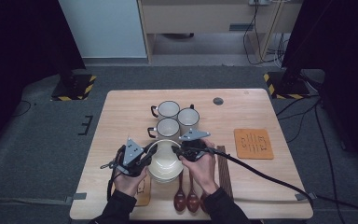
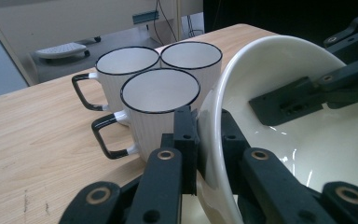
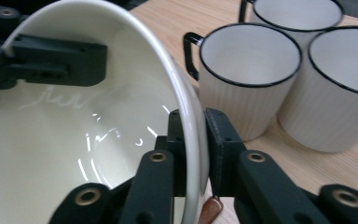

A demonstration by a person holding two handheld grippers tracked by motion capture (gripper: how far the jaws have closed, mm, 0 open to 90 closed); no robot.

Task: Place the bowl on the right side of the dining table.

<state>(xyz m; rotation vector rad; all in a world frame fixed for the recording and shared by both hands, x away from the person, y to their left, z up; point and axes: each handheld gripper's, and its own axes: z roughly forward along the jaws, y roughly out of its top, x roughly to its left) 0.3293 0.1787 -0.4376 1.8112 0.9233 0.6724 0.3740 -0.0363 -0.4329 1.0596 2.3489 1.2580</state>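
Note:
A cream bowl tops a short stack near the table's front middle. My left gripper is shut on its left rim, and my right gripper is shut on its right rim. In the left gripper view the two jaws of the left gripper pinch the bowl's thin wall, one inside and one outside, with the right gripper on the far rim. The right gripper view shows the right gripper clamped the same way on the bowl, opposite the left gripper.
Three white mugs with black rims cluster just behind the bowls. Two wooden spoons and dark chopsticks lie at the front right. An orange mat is at the right.

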